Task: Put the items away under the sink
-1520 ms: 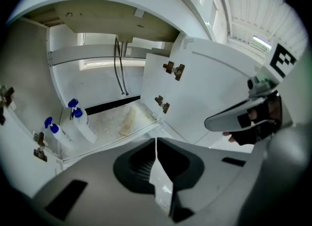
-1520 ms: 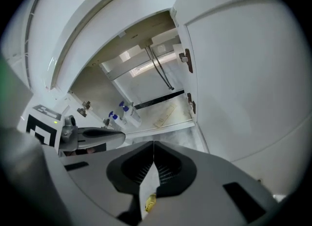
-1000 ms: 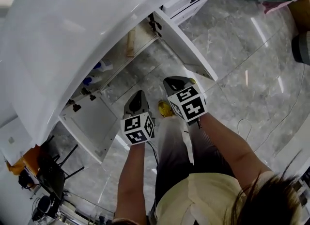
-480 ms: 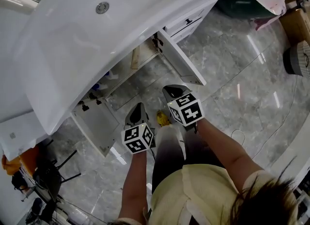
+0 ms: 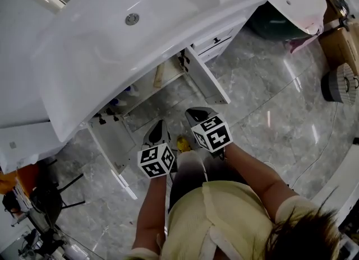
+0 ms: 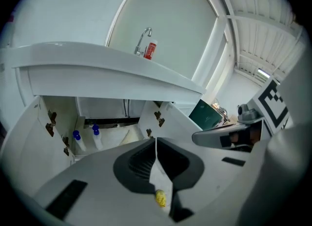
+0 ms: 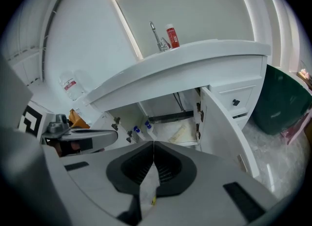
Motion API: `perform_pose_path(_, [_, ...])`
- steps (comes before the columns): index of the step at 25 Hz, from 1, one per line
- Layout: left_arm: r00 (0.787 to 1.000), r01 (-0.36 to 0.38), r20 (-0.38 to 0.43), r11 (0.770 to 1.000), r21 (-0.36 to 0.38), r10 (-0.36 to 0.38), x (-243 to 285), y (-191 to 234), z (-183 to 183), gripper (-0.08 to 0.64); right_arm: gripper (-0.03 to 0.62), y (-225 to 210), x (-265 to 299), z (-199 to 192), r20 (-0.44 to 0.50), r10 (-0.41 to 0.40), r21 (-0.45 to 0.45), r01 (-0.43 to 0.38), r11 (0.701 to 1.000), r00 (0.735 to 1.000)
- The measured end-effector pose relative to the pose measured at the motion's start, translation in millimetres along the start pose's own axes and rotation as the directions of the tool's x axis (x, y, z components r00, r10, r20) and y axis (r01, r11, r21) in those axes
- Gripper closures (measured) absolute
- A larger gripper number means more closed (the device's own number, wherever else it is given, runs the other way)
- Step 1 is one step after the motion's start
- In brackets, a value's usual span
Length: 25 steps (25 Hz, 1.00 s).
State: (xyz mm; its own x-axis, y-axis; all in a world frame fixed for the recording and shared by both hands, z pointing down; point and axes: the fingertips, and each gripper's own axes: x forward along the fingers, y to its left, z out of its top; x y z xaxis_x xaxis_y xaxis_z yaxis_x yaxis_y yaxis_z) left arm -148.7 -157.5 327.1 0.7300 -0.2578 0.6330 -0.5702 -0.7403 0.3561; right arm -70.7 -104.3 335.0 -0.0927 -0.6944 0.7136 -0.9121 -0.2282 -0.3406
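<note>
Left tool (image 6: 156, 144): jaws narrow, tips pressed together, nothing held; in the head view it (image 5: 159, 127) points down at the floor in front of the cabinet.
Right tool (image 7: 153, 148): jaws also together and holding nothing; in the head view it (image 5: 196, 114) sits just beside the left tool, a little nearer the cabinet.
Cubes: one on each tool, left (image 5: 156, 161), right (image 5: 211, 133), both above the person's legs.
Yellow thing (image 5: 182, 143): on the floor between the two tools; too small to tell what it is.
Floor (image 5: 263, 102): grey marble, glossy.
Cabinet (image 7: 161, 108): under the sink, both doors swung open, left door (image 5: 115, 141), right door (image 5: 206, 77).
Bottles (image 6: 96, 138): two, white with blue caps, upright side by side at the left edge of the cabinet floor, near the left door's hinges.
Tube (image 7: 177, 132): pale, lying flat toward the right edge of the cabinet floor, well apart from the bottles.
Sink (image 5: 168, 7): white, directly over the cabinet.
Tap (image 6: 145, 37): at the sink's back edge.
Red bottle (image 6: 150, 50): upright just beside the tap.
Drawers (image 7: 236, 102): white with black knobs, right of the cabinet.
Bin (image 7: 280, 103): dark green, on the floor beyond the drawers.
</note>
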Motion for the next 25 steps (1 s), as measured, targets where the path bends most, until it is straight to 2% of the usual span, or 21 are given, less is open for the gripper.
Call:
perform_pose_path(4, [0.999,-0.011,0.032,1.0,-0.003,0.011,-15,-5,16,0.515,0.566,8,-14,12,0.001,0.017,-0.033,-0.017,0.999,1.0])
perform_pose_path(14, [0.996,-0.02,0.083,0.999,-0.032,0.022,-53,-12,28,0.514,0.566,21,-51,34,0.032,0.035,-0.097,-0.031,0.995,0.999])
perform_pose_path(25, [0.99,0.004,0.138,1.0,-0.001,-0.004,-82,-31,62,0.515,0.566,29,-80,65,0.106,0.042,-0.15,-0.026,0.988,0.994])
